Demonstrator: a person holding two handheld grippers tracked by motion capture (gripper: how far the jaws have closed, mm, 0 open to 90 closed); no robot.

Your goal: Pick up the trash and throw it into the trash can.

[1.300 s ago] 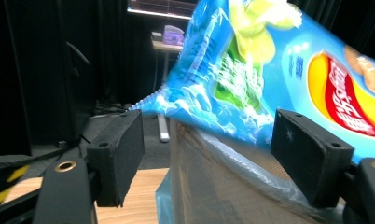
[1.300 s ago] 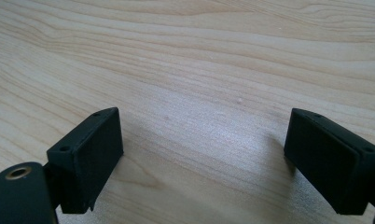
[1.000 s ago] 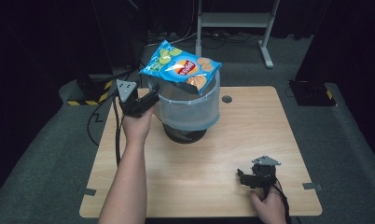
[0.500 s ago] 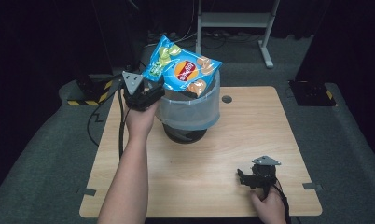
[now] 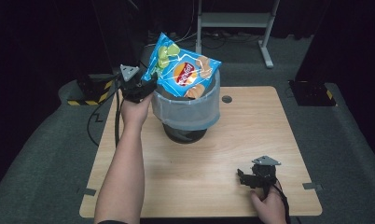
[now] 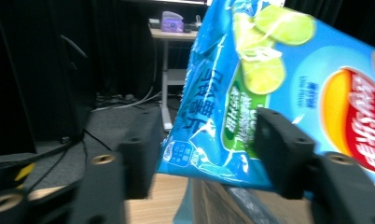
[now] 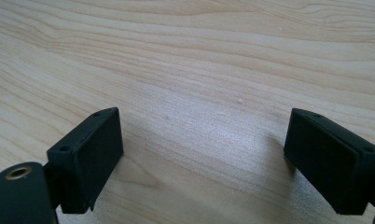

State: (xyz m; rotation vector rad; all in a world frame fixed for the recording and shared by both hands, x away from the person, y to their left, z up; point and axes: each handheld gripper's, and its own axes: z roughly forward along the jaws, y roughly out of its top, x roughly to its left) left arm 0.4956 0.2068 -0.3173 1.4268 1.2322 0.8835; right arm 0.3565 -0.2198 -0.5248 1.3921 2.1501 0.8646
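A blue bag of crisps (image 5: pixel 183 70) sits tilted on top of a round bin (image 5: pixel 188 112) that stands at the far middle of the wooden table (image 5: pixel 176 186). The bin has a pale mesh wall around a dark base. The bag leans up toward the far left, its near right edge resting on the bin's rim, with a red logo and lime slices printed on its face.

The left gripper (image 5: pixel 141 86) is held at the bag's left corner, just beside the far left of the bin's rim, with the person's forearm (image 5: pixel 127 158) reaching in from the near edge. In the left gripper view the bag's lower corner (image 6: pixel 209 116) lies between the 2 black jaws. The jaws have just been closing in on it. The right one lies against the bag's printed face, while a narrow gap shows between the left one and the bag's edge, so the corner is bracketed but not clearly pinched.

The right gripper (image 5: pixel 251 177) rests low over the table at the near right, well apart from the bin, held by the person's right hand (image 5: pixel 269 207). In the right gripper view its jaws stand wide apart with bare wood (image 7: pixel 199 116) between them.
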